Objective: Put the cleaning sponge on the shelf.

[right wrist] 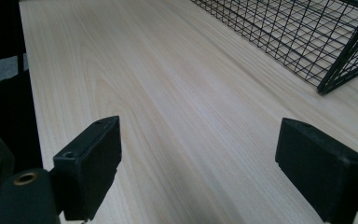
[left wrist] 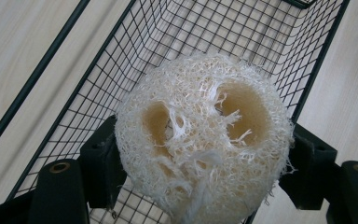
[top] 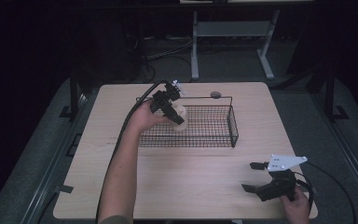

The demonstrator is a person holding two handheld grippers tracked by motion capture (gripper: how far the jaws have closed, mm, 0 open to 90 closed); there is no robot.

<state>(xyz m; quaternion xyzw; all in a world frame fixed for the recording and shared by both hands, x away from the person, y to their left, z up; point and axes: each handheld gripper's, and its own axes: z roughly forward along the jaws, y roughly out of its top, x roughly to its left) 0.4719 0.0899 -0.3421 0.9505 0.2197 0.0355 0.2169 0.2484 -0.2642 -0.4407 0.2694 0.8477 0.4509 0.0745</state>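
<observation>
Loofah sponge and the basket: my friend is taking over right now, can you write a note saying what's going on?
Left hand-held gripper: shut on the loofah sponge, one jaw on each side, held above the left end of the wire basket.
Right hand-held gripper: open, holding nothing, low over the wooden table near its front right corner, apart from the basket.
Done: the sponge is picked up and brought over the basket.
Left: it likely needs lowering into the basket and letting go. The right hand-held gripper has no job in hand yet.
</observation>
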